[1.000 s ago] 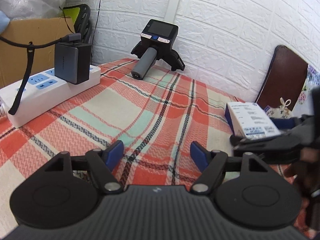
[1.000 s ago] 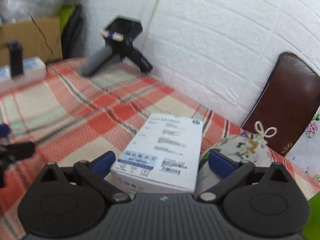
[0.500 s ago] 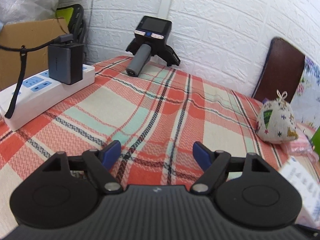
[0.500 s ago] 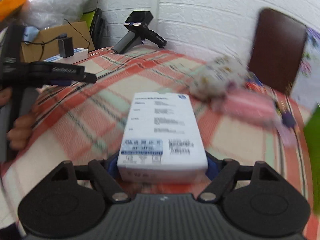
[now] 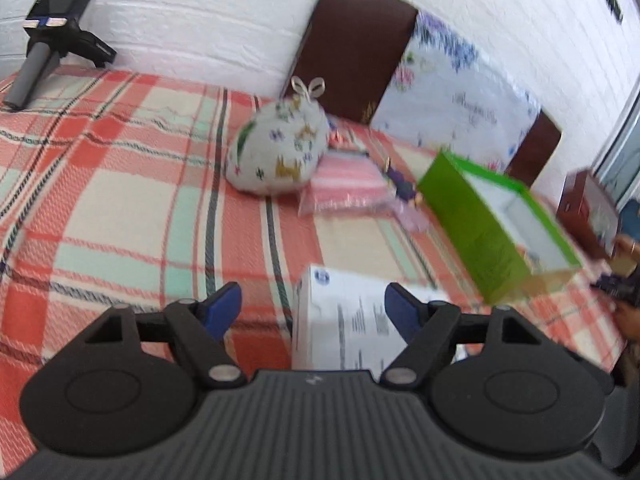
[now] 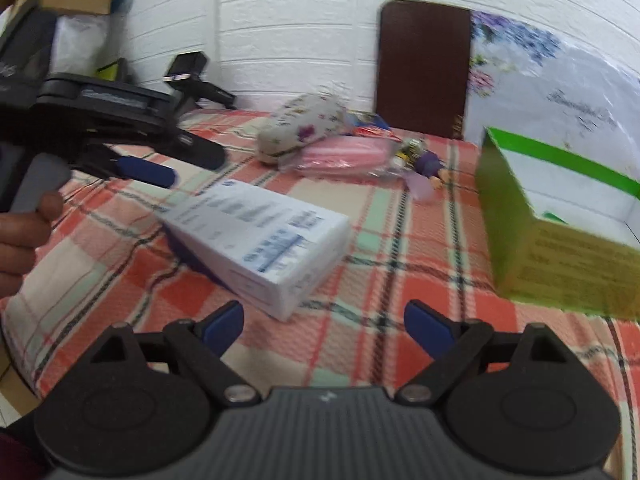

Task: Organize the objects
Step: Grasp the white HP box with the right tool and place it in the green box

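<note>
A white labelled box lies on the checked tablecloth, just ahead of my right gripper. That gripper's jaws are opening and nothing is between its blue pads. My left gripper hovers over the box at its other end, jaws closing. Its right pad overlaps the box and its left pad stands apart from it, so neither presses on it. In the right wrist view its blue fingers hang above the box's far end. An open green box stands to the right.
A patterned cloth pouch, a pink packet and a small doll lie near the wall. A black device with a grey handle stands far left. A brown chair back leans behind. A person's hand holds the left gripper.
My right gripper let go of the white box, which now lies on the cloth, and drew back from it. My left gripper swung right, from the power strip side to over the box.
</note>
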The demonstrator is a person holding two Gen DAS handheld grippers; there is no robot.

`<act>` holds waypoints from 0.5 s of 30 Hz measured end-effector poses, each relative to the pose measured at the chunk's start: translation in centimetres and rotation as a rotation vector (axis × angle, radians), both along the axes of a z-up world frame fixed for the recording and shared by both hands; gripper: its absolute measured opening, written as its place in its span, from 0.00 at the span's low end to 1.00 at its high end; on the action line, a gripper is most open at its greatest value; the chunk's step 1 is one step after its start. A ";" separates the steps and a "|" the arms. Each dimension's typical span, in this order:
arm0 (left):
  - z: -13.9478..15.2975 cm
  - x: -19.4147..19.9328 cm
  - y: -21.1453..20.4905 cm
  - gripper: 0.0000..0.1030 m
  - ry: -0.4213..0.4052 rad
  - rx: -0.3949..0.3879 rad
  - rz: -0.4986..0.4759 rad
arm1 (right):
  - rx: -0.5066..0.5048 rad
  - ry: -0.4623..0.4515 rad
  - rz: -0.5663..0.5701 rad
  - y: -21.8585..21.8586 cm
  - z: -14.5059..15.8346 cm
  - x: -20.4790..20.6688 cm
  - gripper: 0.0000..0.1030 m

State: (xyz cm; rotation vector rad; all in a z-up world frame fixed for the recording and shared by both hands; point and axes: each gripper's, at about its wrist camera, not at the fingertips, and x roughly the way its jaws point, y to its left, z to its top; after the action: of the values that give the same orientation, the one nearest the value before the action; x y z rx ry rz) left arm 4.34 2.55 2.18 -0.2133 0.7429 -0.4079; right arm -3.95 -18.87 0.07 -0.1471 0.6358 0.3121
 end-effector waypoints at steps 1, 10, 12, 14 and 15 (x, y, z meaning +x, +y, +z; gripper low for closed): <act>-0.6 0.0 -0.4 0.66 0.032 0.006 -0.016 | -0.012 0.001 0.017 0.5 -0.2 0.3 0.88; 2.2 -0.2 -3.8 0.62 0.019 -0.050 -0.090 | 0.065 -0.063 -0.017 -0.4 0.6 1.3 0.73; 4.3 0.4 -5.6 0.62 -0.046 -0.063 -0.132 | 0.056 -0.159 -0.064 -1.8 2.1 0.7 0.73; 6.0 1.6 -8.3 0.62 -0.080 -0.074 -0.178 | 0.055 -0.218 -0.122 -4.0 3.4 0.7 0.73; 6.6 2.3 -9.8 0.62 -0.090 -0.075 -0.203 | 0.047 -0.236 -0.154 -5.1 3.8 0.9 0.73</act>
State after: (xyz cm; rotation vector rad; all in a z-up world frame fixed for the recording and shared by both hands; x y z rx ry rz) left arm 6.68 -7.28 8.73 -0.1893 0.6634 -0.6346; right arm -3.01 -23.99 3.83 -0.0876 0.4029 0.1580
